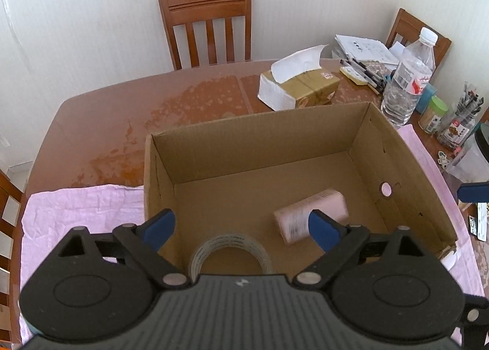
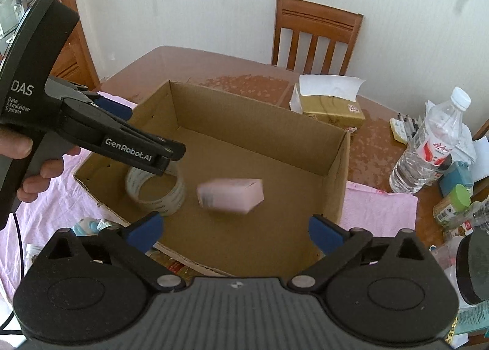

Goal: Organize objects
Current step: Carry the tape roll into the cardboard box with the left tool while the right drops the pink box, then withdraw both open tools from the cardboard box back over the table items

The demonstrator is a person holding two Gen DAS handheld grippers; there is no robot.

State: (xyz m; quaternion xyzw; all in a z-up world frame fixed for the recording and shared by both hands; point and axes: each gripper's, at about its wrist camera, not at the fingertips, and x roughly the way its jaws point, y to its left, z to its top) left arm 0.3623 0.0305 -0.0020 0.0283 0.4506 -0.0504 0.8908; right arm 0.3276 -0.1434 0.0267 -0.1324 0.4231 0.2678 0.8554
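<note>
An open cardboard box (image 1: 397, 166) (image 2: 336, 172) stands on a pink cloth on the table. Inside it lie a roll of clear tape (image 1: 230, 253) (image 2: 156, 189) and a small pink box (image 1: 308, 212) (image 2: 232, 195), which looks blurred in the right wrist view. My left gripper (image 1: 241, 229) is open and empty above the box's near side; it also shows from the side in the right wrist view (image 2: 165, 151), over the tape. My right gripper (image 2: 235, 232) is open and empty above the box's near edge.
A tissue pack (image 1: 301, 84) (image 2: 330, 105), a water bottle (image 1: 409, 78) (image 2: 428, 148), pens, papers and small jars (image 1: 434, 113) crowd the table's right side. Small items (image 2: 91, 224) lie on the pink cloth (image 1: 82, 206) beside the box. Wooden chairs (image 1: 207, 26) stand behind.
</note>
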